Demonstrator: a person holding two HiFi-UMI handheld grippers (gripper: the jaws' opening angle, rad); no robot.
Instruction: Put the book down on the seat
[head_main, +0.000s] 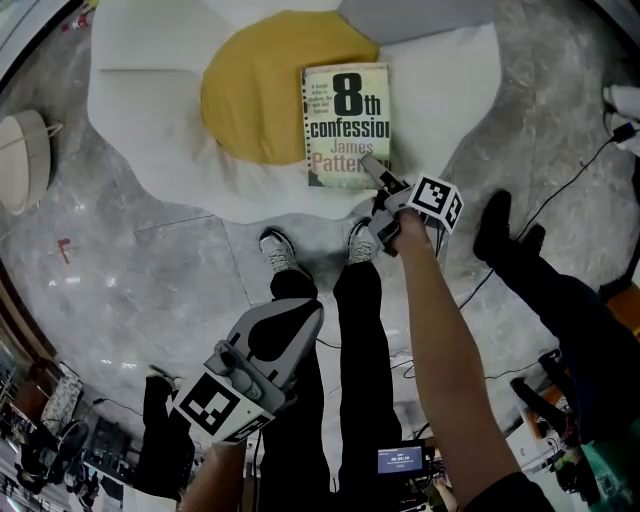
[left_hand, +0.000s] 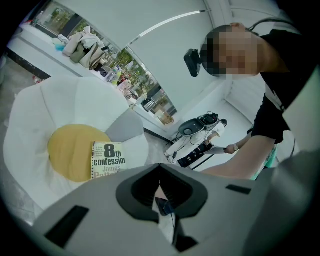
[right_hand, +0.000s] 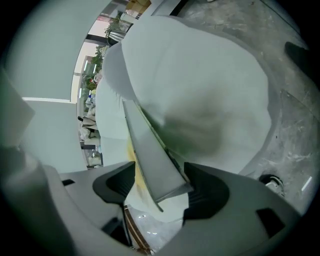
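Observation:
The book (head_main: 345, 120), a paperback with a pale cover and large black title, lies flat on the seat (head_main: 150, 120), a white petal-shaped chair, partly over its yellow centre cushion (head_main: 255, 90). My right gripper (head_main: 378, 180) is at the book's near right corner. In the right gripper view the book (right_hand: 150, 155) shows edge-on between the jaws, which stand wide apart with a gap on the left side, so the gripper (right_hand: 160, 187) is open. My left gripper (head_main: 285, 325) hangs low over the floor, far from the book (left_hand: 106, 159). Its jaws meet with nothing between them.
My shoes (head_main: 278, 250) stand on the grey marble floor just before the seat's edge. Another person's dark legs (head_main: 520, 250) and a cable (head_main: 570, 185) are at the right. A pale round object (head_main: 22, 160) sits at the far left.

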